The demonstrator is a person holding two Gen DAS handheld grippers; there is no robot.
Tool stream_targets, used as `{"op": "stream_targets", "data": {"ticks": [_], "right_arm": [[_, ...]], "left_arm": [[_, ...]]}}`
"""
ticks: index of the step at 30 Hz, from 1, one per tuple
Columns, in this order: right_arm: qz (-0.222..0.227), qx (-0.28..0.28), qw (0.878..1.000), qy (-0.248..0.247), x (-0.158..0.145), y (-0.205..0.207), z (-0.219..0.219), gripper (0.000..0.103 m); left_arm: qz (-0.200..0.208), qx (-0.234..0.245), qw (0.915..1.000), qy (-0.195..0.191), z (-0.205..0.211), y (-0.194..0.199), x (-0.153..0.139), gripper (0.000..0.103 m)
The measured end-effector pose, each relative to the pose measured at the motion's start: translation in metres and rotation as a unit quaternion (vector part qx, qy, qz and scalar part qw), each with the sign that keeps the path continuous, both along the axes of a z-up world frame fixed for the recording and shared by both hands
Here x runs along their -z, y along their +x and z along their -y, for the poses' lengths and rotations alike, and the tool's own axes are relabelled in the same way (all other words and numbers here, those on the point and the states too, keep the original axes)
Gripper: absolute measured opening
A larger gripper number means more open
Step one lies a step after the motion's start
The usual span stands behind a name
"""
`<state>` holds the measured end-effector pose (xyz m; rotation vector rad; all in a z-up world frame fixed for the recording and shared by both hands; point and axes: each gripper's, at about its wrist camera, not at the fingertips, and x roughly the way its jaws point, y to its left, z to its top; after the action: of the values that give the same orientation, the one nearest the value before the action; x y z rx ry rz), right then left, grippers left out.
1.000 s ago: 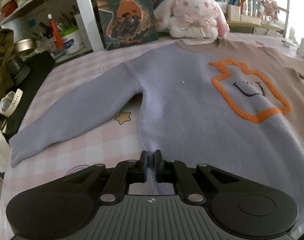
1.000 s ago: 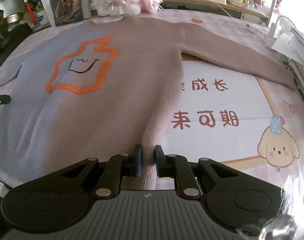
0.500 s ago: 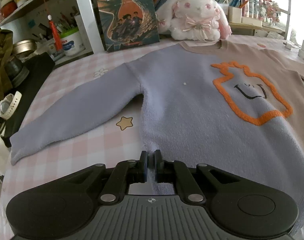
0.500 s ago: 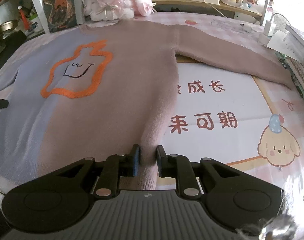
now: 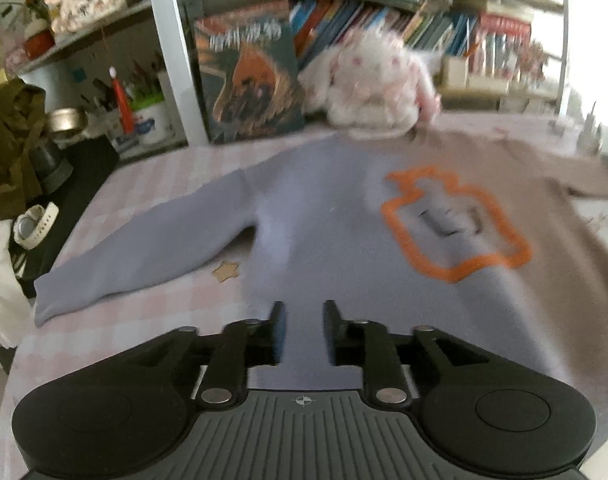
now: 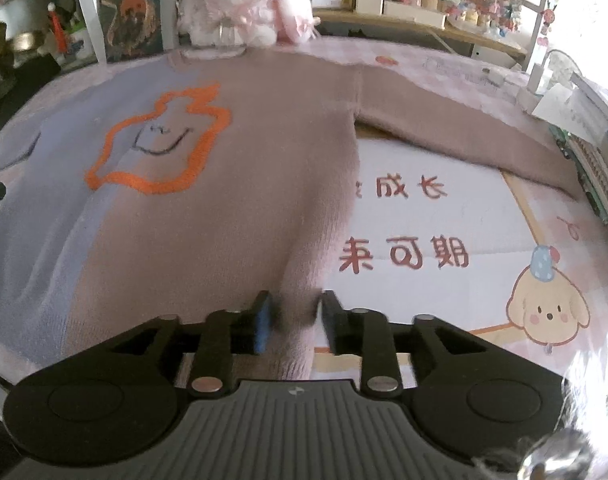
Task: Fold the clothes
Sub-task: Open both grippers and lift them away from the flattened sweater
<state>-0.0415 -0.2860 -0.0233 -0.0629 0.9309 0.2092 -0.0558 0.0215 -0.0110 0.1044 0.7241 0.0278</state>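
A sweater, lilac on one half and dusty pink on the other, lies flat on the table with an orange outlined figure on its chest. In the left wrist view the sweater (image 5: 324,216) spreads ahead, its lilac sleeve (image 5: 144,248) stretched out left. My left gripper (image 5: 303,308) is open over the lilac hem, holding nothing. In the right wrist view the sweater (image 6: 224,184) has its pink sleeve (image 6: 464,136) stretched right. My right gripper (image 6: 293,300) is open, with the pink hem corner between its jaws.
A plush rabbit (image 5: 372,80) and an upright book (image 5: 248,76) stand at the table's far edge by the collar. A printed pink mat (image 6: 444,248) lies right of the sweater. Dark items and a watch (image 5: 32,224) sit off the table's left edge.
Both grippers were shut on the sweater's hem and have now opened, letting it go. Both views have pulled back and tilted up a little.
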Motion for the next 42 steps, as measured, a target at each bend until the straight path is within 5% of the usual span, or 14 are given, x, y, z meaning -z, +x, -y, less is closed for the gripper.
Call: {"op": "stream_targets", "data": {"ticks": [2,6,9,19,29,42], "right_arm": [[0.024,0.004,1.000,0.012,-0.008,-0.006,0.004,0.057],[0.073,0.004,0.997,0.007,-0.028,-0.017,0.009,0.084],[0.104,0.000,0.995,0.000,-0.041,-0.022,0.013,0.094],[0.145,0.017,0.989,0.005,-0.048,-0.067,0.025,0.097],[0.139,0.001,0.990,0.005,-0.045,-0.094,0.024,0.097],[0.143,0.049,0.988,-0.029,-0.048,-0.108,-0.014,0.098]], "left_arm": [[0.013,-0.009,0.9999,-0.004,0.012,-0.007,-0.008,0.035],[0.048,-0.028,0.9982,-0.021,0.035,-0.024,-0.028,0.074],[0.062,-0.034,0.9967,-0.039,0.051,-0.035,-0.039,0.079],[0.094,-0.043,0.9945,0.020,0.098,-0.091,-0.054,0.089],[0.078,-0.074,0.9942,0.002,0.090,-0.110,-0.050,0.090],[0.070,0.002,0.9974,-0.017,0.050,-0.096,-0.035,0.091]]}}
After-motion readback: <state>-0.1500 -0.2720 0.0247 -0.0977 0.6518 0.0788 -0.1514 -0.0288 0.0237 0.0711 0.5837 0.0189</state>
